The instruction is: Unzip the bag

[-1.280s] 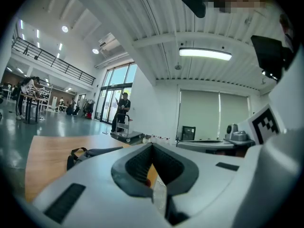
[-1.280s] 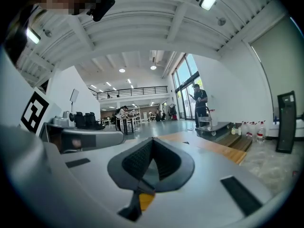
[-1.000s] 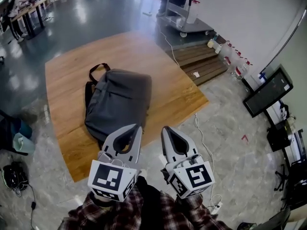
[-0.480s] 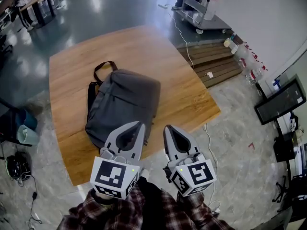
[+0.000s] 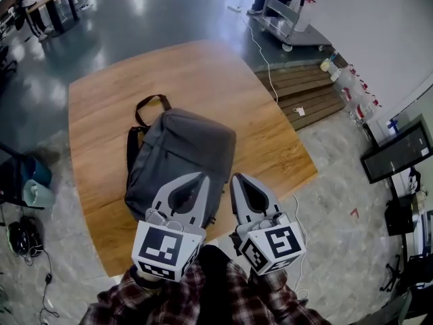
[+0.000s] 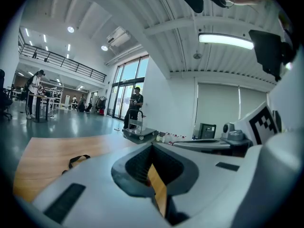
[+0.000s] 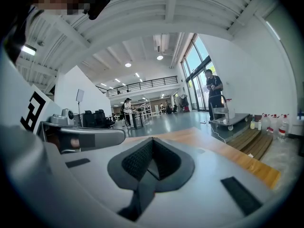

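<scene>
Left gripper [image 5: 196,180] and right gripper [image 5: 238,181] are both pressed together with nothing between the jaws. Each gripper's own view shows the tips meeting around an empty hollow. They are held side by side over the near edge of the light brown wooden board [image 5: 203,73].

On that board, towards its near left part, the dark grey fabric backpack [image 5: 179,158] lies flat. Its black carry loop [image 5: 152,103] points to the board's far side and a black shoulder strap [image 5: 128,141] runs along the side nearer the board's left edge.

It looks soft and slack, and probably light, so the cloth is likely to bunch and slide over the smooth wood if the zip is dragged with nothing holding the bag. One gripper should pin or pinch the fabric beside the zip's closed end while the other takes the small pull tab. No tab can be made out here. The seam that curves near the end towards the board's far side is the likely place to look.

The backpack appears shut, so whatever is inside is hidden. Its low, sagging shape suggests there is little in it.
</scene>
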### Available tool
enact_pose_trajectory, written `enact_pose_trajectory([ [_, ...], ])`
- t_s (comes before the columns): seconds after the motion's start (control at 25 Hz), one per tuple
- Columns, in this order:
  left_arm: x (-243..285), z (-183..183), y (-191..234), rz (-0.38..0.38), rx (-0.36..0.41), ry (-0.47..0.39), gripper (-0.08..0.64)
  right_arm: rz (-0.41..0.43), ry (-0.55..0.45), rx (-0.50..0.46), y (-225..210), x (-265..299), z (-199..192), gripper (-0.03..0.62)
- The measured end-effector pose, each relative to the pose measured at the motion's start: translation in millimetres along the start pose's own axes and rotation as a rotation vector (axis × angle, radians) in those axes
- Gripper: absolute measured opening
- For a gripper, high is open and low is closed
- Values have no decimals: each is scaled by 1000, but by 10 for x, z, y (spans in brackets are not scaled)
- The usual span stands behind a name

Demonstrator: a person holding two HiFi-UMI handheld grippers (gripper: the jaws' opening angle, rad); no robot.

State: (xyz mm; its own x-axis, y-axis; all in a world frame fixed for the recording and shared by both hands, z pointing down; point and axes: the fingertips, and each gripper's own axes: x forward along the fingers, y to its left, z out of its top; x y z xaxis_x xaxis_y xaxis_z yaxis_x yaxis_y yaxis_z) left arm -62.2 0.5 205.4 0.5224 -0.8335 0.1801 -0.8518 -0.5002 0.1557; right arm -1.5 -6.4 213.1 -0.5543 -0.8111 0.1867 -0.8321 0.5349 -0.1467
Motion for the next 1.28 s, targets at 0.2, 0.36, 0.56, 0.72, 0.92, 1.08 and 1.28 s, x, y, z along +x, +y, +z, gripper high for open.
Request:
enact_pose_trajectory([
  [0.2, 76, -29, 87, 28, -12, 1, 6, 23, 16, 0, -35, 88, -18, 11],
  [0.36, 153, -80, 102, 49, -23, 15, 6, 12, 22, 1, -196, 129, -18, 11],
  [0.56, 394, -456, 72, 65, 4, 120, 6, 14, 105, 25, -470, 143, -315, 11],
  [0.72, 643, -1063, 95, 77, 33, 269, 6, 15, 221, 61, -682, 170, -786, 11],
  [0.92, 849, -1887, 127, 70, 50, 471, 6, -4, 346, 112, -876, 234, -1433, 11],
  [1.08, 866, -2483, 205, 78, 28, 593, 6, -11, 413, 136, -935, 297, -1907, 11],
  [1.28, 899, -2797, 294, 86, -96, 602, 6, 32, 517, 148, -942, 358, -2435, 11],
])
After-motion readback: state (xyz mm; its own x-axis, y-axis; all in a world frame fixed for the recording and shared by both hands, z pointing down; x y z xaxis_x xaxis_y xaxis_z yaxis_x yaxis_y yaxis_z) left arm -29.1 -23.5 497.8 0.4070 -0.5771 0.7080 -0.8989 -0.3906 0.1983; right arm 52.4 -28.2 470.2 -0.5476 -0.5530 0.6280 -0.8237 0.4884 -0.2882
